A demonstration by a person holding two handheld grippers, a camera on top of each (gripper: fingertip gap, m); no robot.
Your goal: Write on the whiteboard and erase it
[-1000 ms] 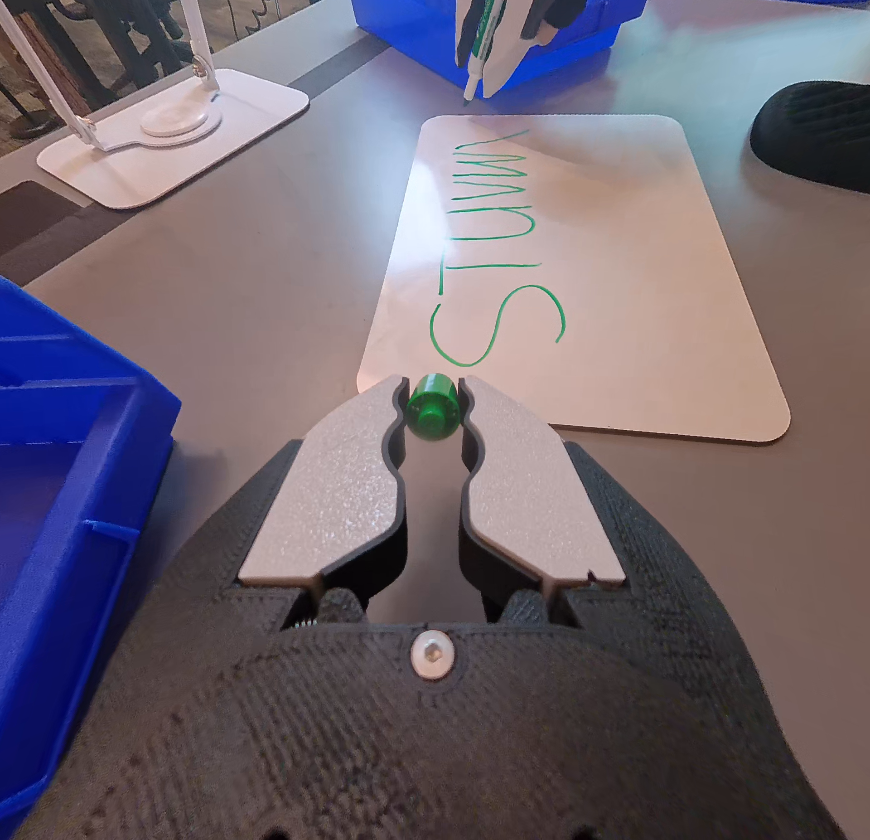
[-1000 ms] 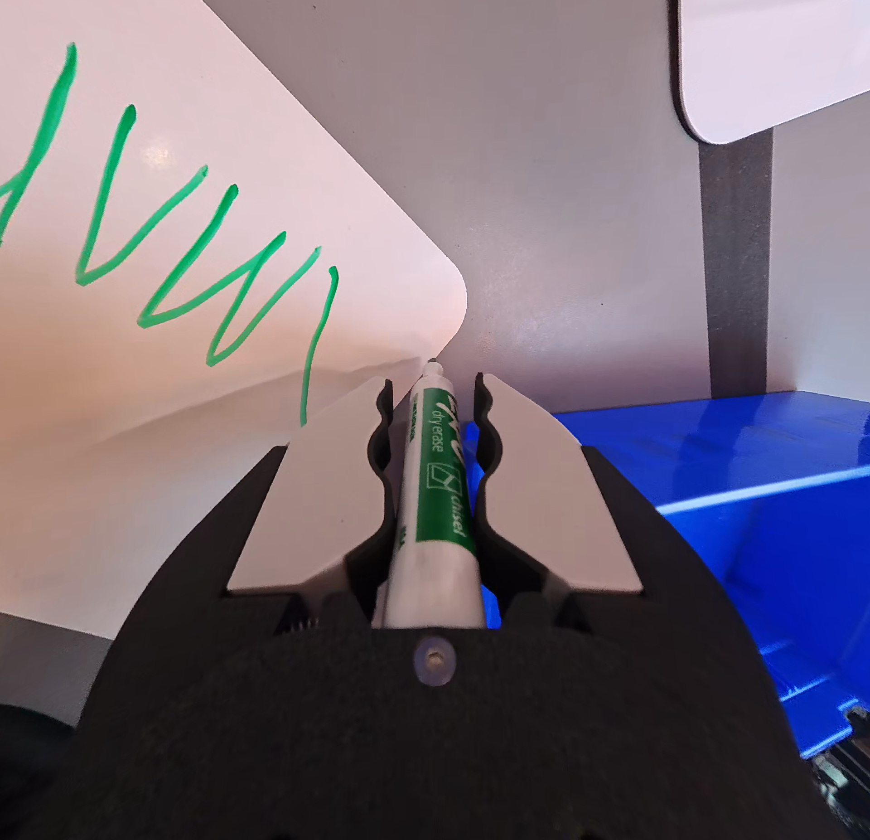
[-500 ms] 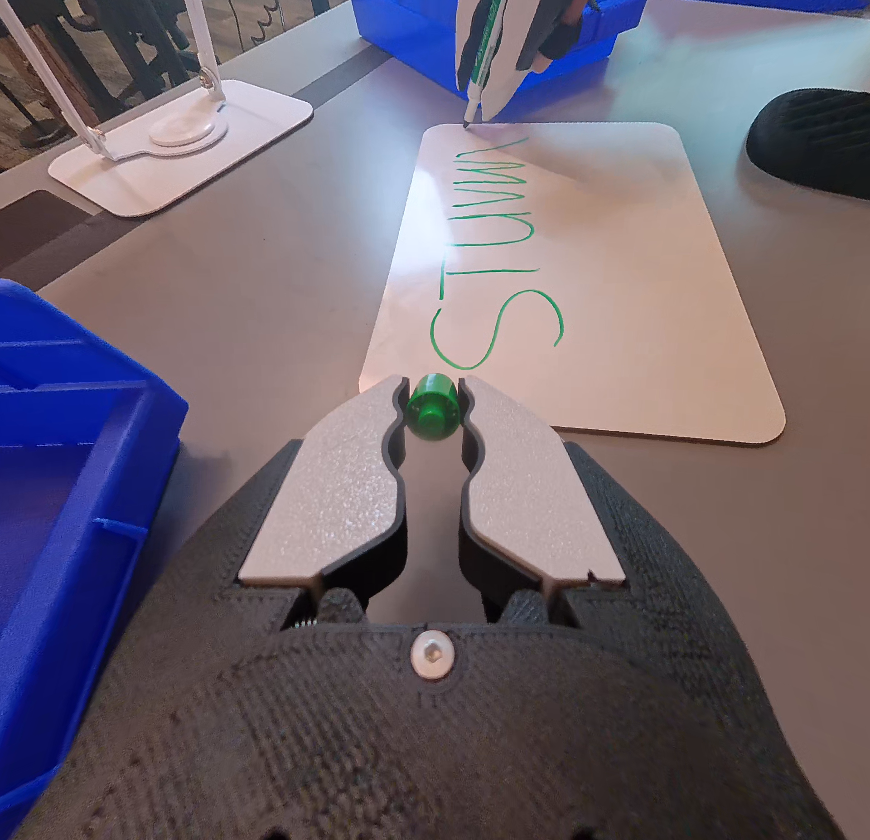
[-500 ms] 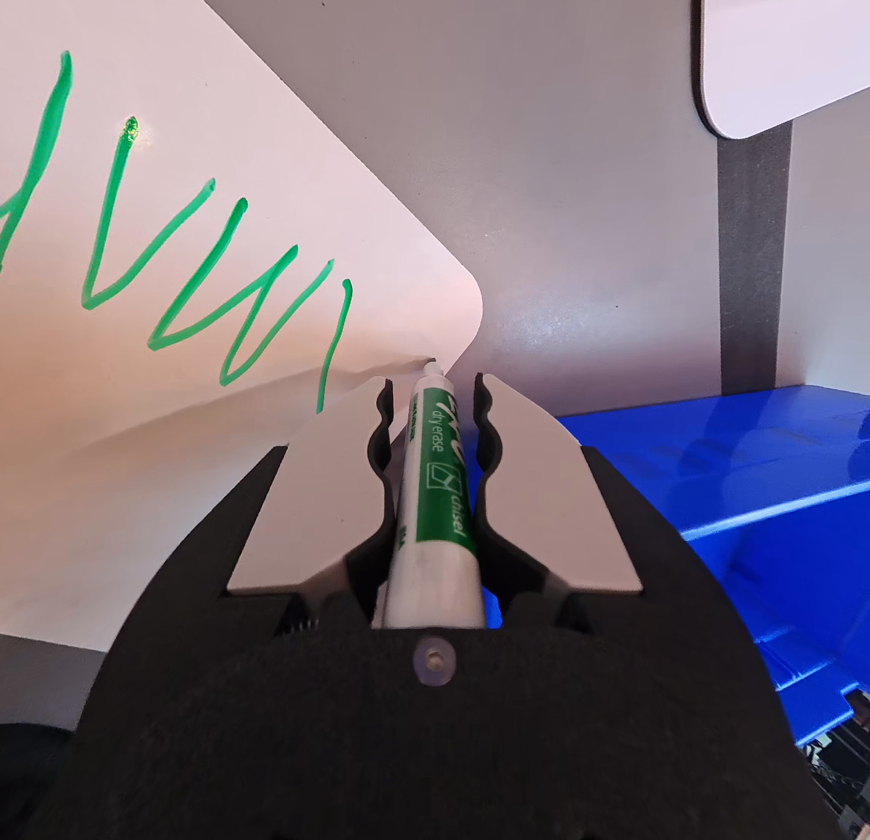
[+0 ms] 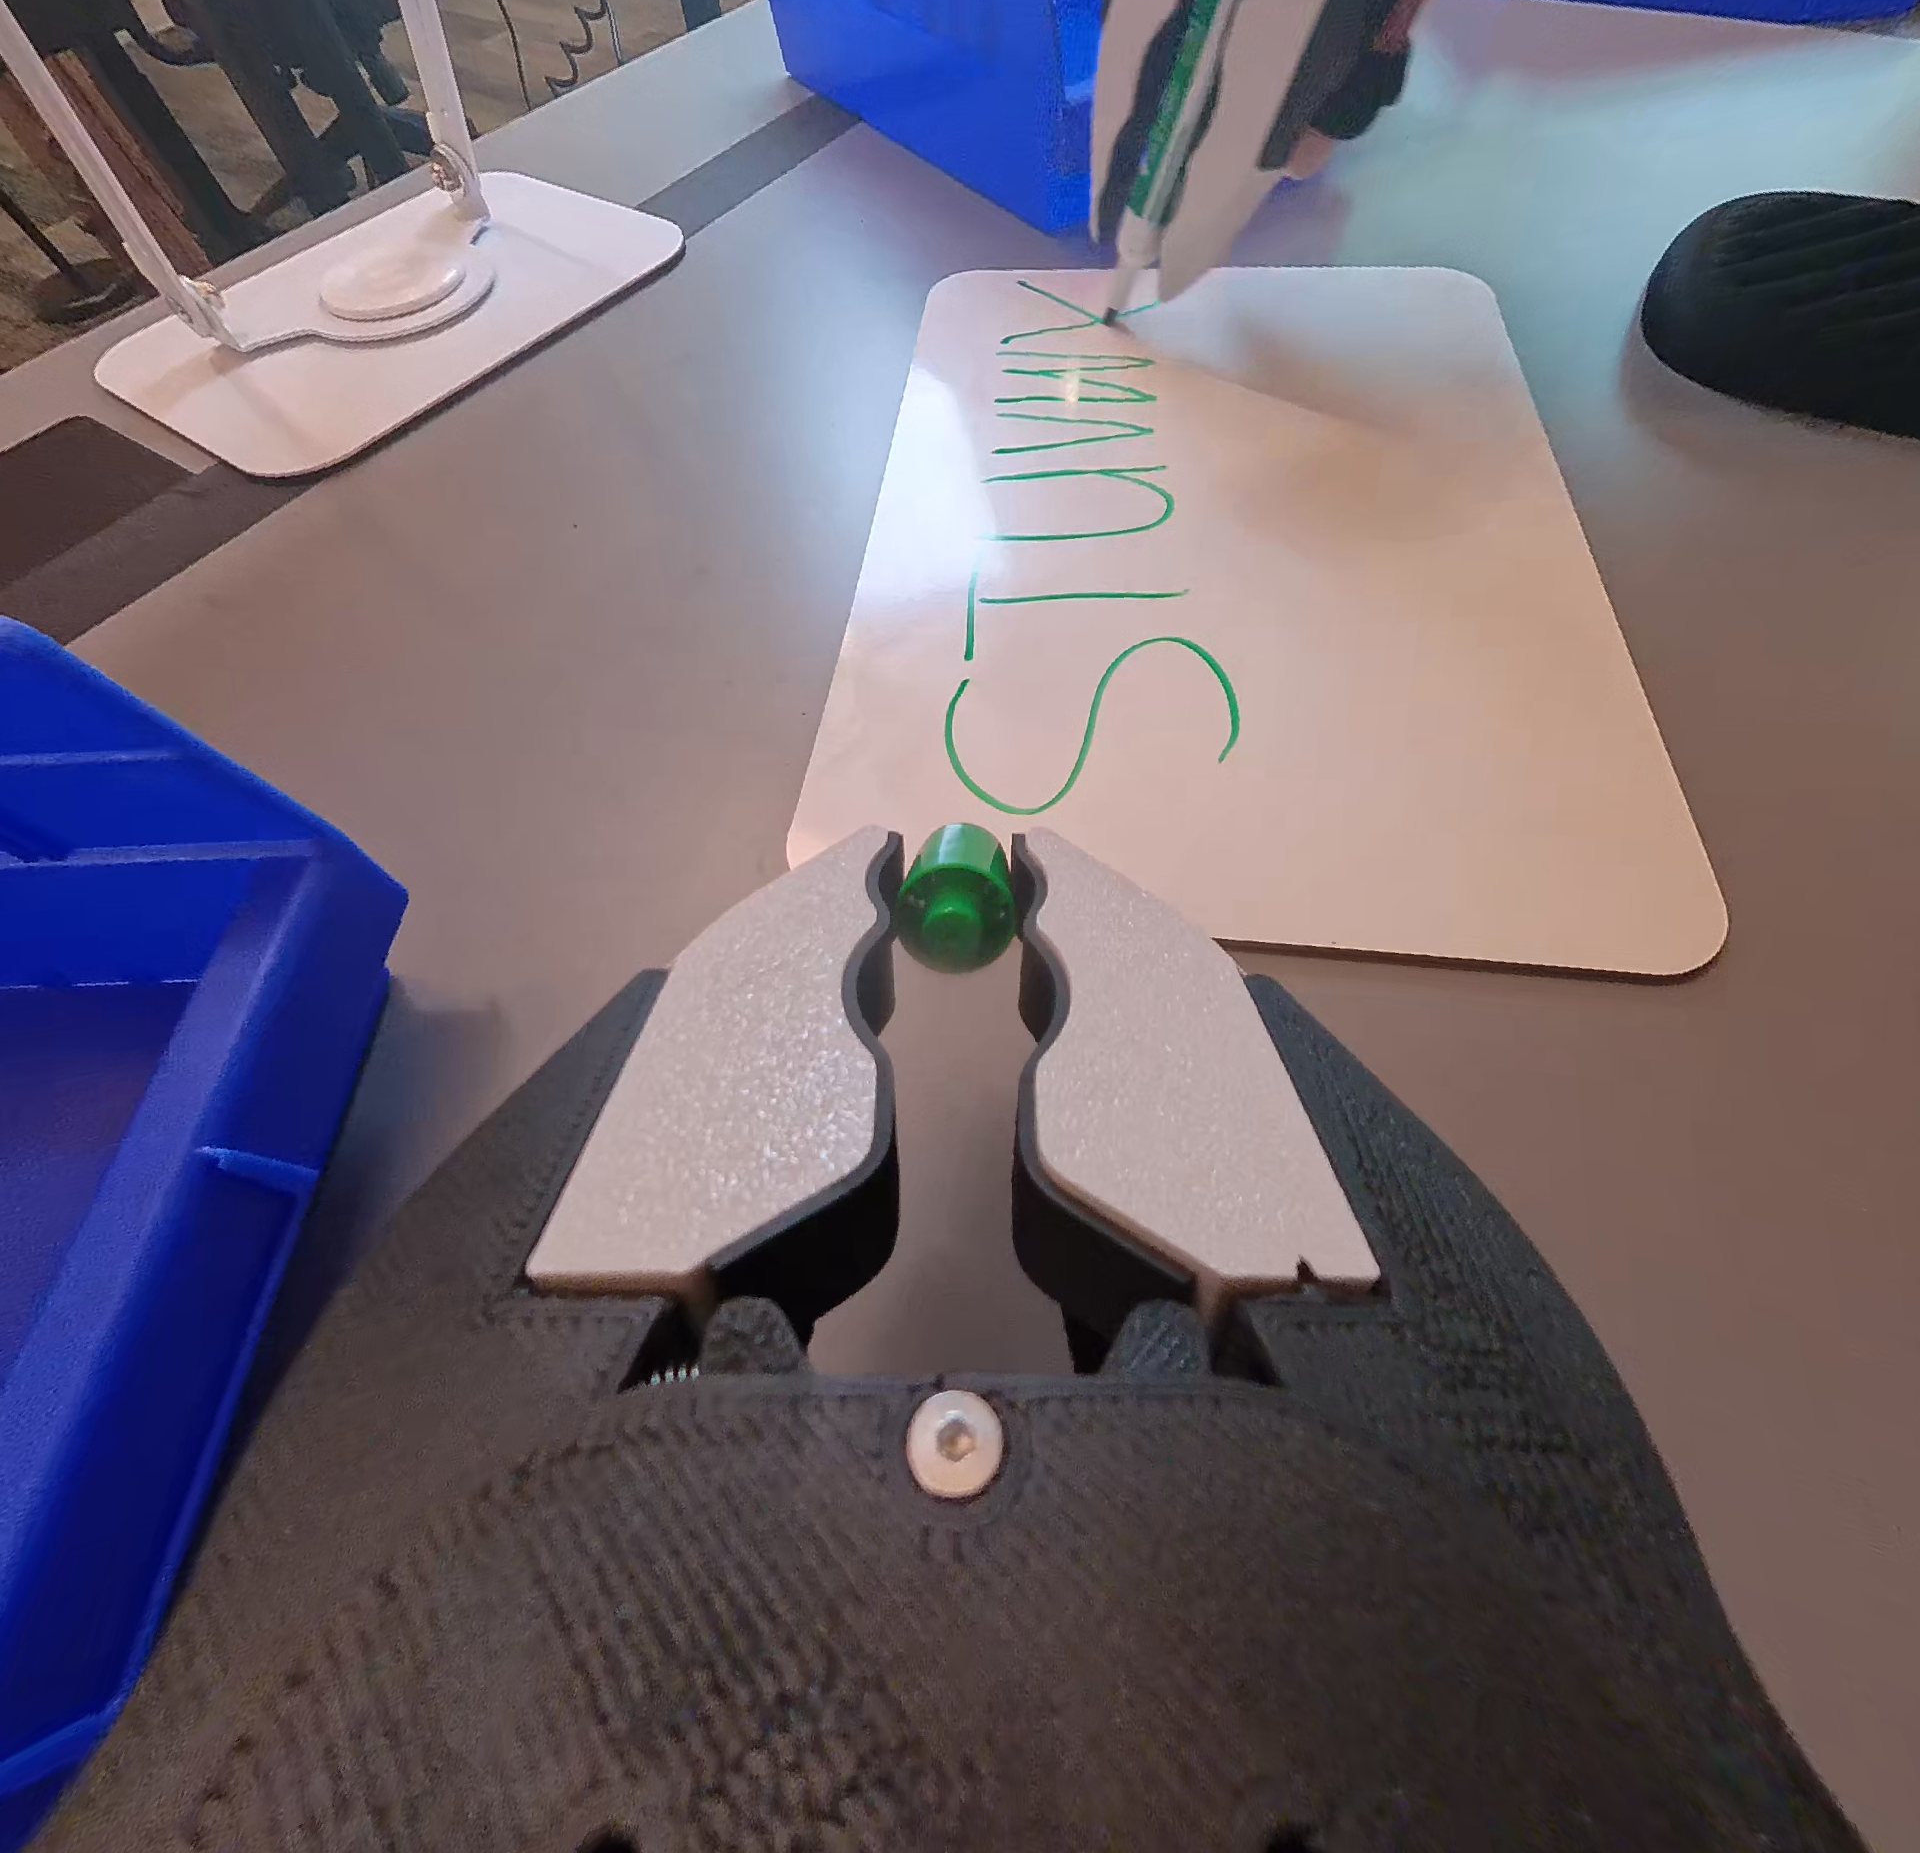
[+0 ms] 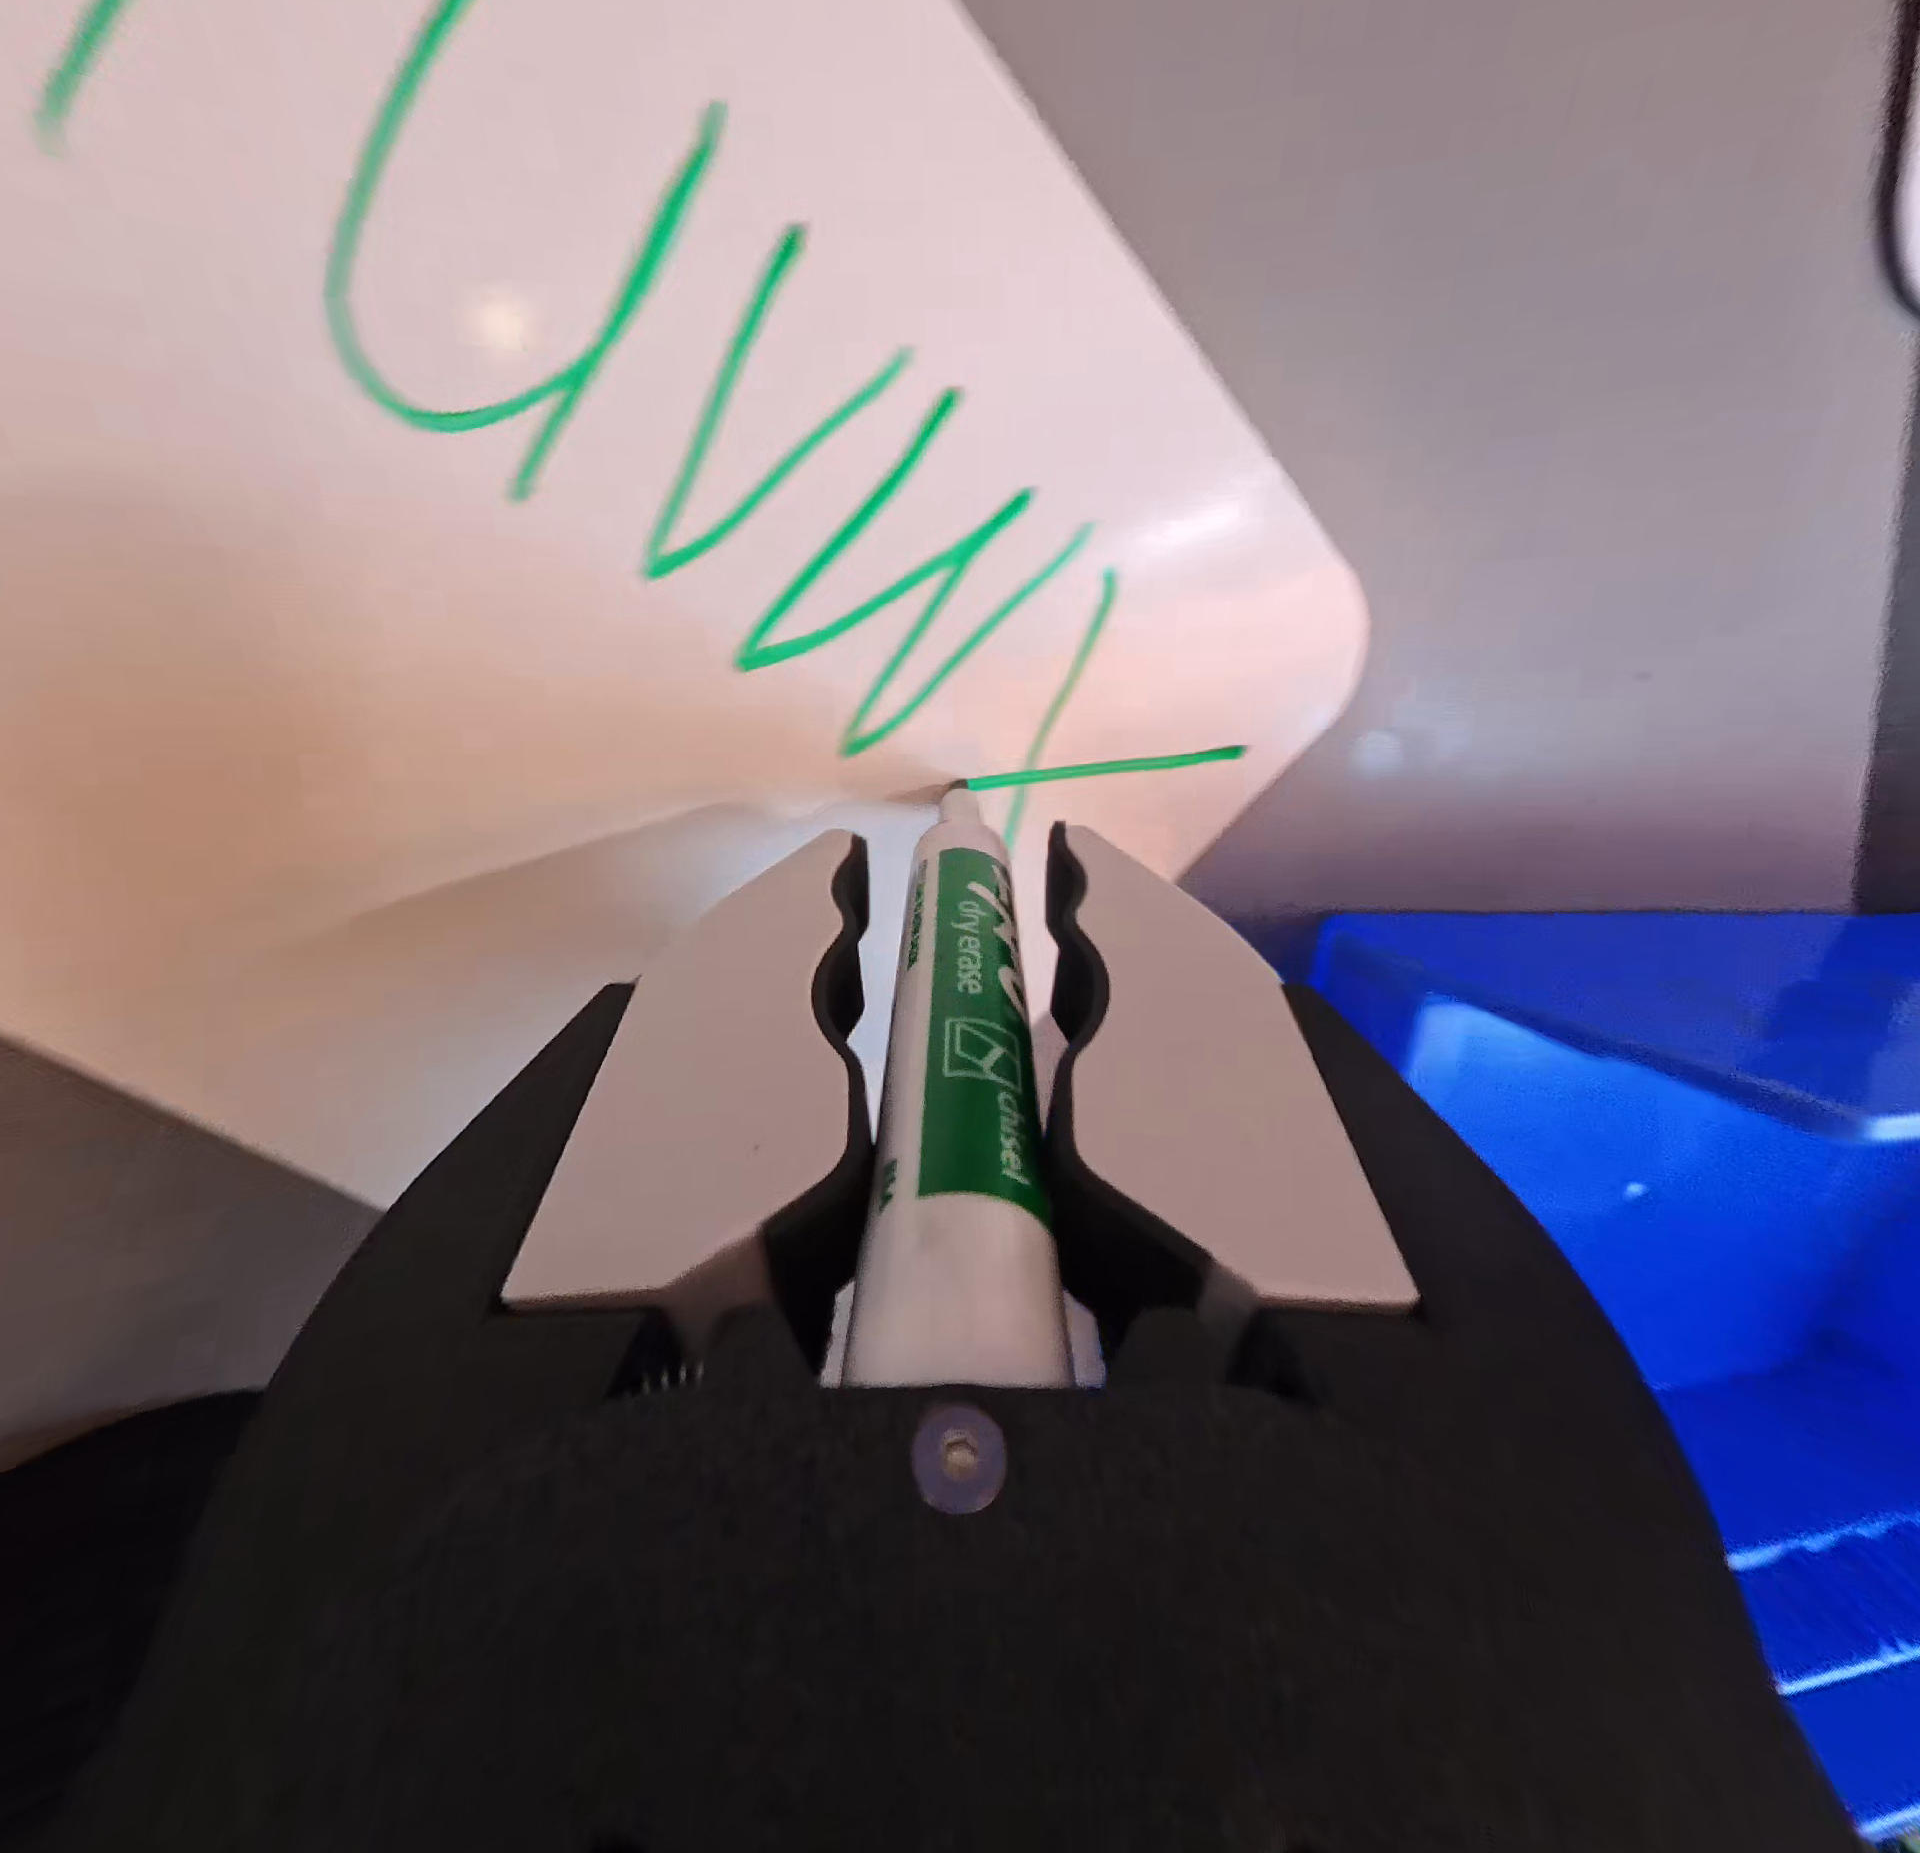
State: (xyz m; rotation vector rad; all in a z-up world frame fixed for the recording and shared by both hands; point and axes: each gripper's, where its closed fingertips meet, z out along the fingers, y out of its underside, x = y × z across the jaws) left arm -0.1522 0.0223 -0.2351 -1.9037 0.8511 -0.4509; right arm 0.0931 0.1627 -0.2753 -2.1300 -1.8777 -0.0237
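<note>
Right wrist view: right gripper [image 6: 954,847] is clamping a green dry-erase marker [image 6: 966,1076] lengthwise between its jaws, tip touching the whiteboard [image 6: 312,712] just ahead. Left gripper [image 5: 954,853] is pinching the green marker cap [image 5: 954,897] at its jaw tips, beside the whiteboard's near edge.

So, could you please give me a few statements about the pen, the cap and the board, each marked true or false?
1. The right tool grips a green pen. True.
2. The pen's tip is lifted clear of the whiteboard. False: it touches the board at the end of a green line.
3. The left tool is empty. False: it holds a green cap between its tips.
4. The green writing is near the board's left side, seen from the left wrist view. True.
5. A red bin sits beside the left tool. False: the bin there is blue.
</note>
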